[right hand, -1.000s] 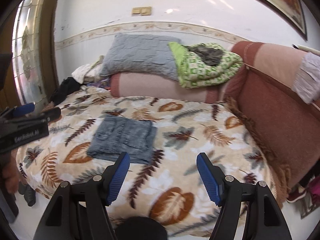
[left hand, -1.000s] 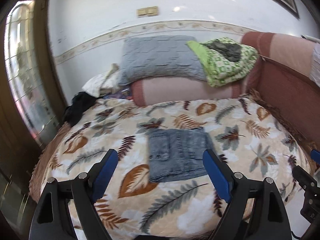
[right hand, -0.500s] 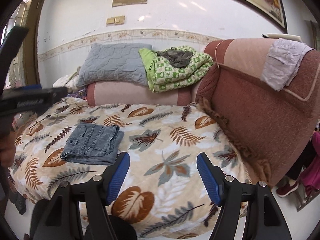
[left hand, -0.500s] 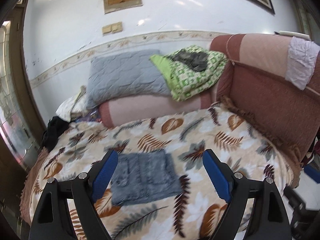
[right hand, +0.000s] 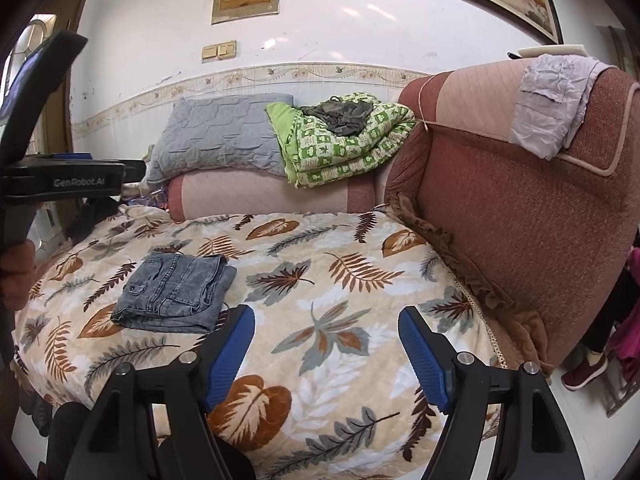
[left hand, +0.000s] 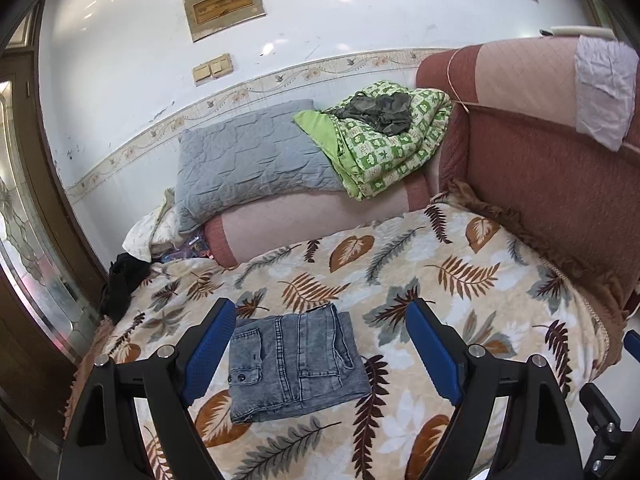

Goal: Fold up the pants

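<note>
Lying flat on the leaf-print blanket (left hand: 460,248), grey denim pants (left hand: 294,364) form a neat folded rectangle; both claws released.

White wall (right hand: 360,20) at the back, glare spots on it, a floral border strip (left hand: 280,80) running across and a framed plaque (left hand: 224,10) above a double switch (left hand: 213,69). Reddish sofa backrest (right hand: 520,220) on the right, leaf-print blanket (right hand: 340,300) over the seat, wooden door frame (left hand: 52,184) at left.
</note>
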Available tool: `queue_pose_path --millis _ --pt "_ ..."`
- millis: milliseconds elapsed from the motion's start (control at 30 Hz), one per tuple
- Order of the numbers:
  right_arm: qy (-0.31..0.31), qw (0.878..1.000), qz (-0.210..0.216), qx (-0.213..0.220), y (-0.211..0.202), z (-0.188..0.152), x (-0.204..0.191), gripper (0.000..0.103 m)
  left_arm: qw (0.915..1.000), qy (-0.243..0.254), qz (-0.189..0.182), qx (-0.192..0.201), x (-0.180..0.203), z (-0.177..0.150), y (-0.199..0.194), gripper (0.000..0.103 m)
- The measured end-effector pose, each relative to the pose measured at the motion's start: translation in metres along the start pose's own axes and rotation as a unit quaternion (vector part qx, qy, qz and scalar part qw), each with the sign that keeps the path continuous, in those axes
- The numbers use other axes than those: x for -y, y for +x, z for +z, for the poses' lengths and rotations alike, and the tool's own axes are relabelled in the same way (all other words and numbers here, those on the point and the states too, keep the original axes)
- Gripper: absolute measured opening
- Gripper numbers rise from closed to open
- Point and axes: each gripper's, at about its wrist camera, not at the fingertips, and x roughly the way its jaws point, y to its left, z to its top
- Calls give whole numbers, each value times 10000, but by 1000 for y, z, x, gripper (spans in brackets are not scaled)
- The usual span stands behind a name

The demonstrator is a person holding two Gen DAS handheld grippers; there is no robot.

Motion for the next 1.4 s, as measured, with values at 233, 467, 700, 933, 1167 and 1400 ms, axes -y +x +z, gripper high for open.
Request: queue_pose_path --millis 233,467,700,933,1167,1400 --pt "266 9996 -44 2 -1 -7 26 77 9996 235 -150 21 31 6 -7 87" --pt "491 9988 -61 70 -5 2 44 77 9986 460 -269 69 39 1 -20 87" --pt "461 9988 -20 130 6 24 32 77 9996 198 198 92 -6 -4 4 87" --pt "84 9998 -79 -184 16 34 0 77 9999 -133 20 37 -26 -4 22 87" --pt "76 9996 -270 -1 -5 29 -13 78 9992 -26 -354 198 -28 -16 4 87" --pt "110 9999 -87 -28 -9 32 -45 78 9993 20 -167 329 -70 -33 -9 87"
